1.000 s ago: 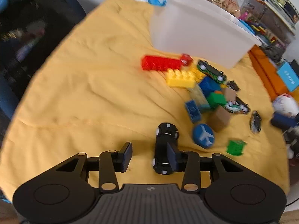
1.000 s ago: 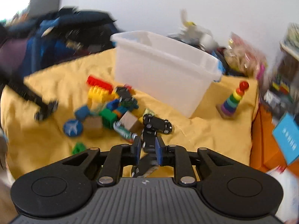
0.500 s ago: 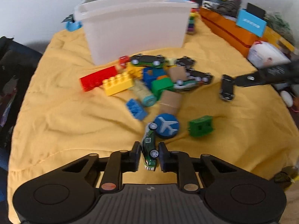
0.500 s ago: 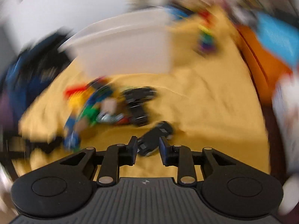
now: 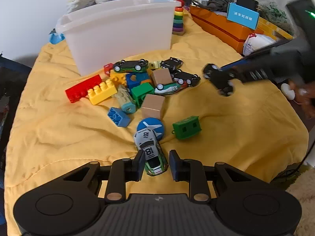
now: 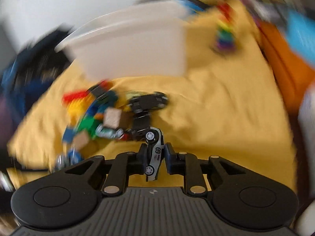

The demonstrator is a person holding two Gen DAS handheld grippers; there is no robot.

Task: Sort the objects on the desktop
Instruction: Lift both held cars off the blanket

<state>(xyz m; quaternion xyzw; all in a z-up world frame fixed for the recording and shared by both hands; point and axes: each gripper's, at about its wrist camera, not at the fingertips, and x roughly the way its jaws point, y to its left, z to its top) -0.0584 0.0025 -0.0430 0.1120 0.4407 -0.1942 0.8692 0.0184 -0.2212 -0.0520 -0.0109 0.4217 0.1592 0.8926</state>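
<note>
A pile of toy cars and building blocks lies on a yellow cloth (image 5: 59, 137) in front of a white plastic bin (image 5: 120, 31). My left gripper (image 5: 155, 163) is open, its fingers on either side of a silver and green toy car numbered 81 (image 5: 150, 149) that rests on the cloth with a gap on the right. My right gripper (image 6: 156, 157) is shut on a silver toy car numbered 69 (image 6: 154, 153), held on its side. In the left wrist view it shows at the right, holding that car (image 5: 219, 79) bottom up above the cloth.
A blue round piece with a plane (image 5: 151, 126), a green block (image 5: 187, 126) and a small blue brick (image 5: 118, 116) lie near the left gripper. A rainbow ring stacker (image 5: 178, 22) stands right of the bin. Orange boxes (image 5: 220, 27) line the right edge.
The left gripper has opened around the 81 car, which now sits upright on the cloth. The right gripper has closed on its car, which is turned on its side, and keeps moving.
</note>
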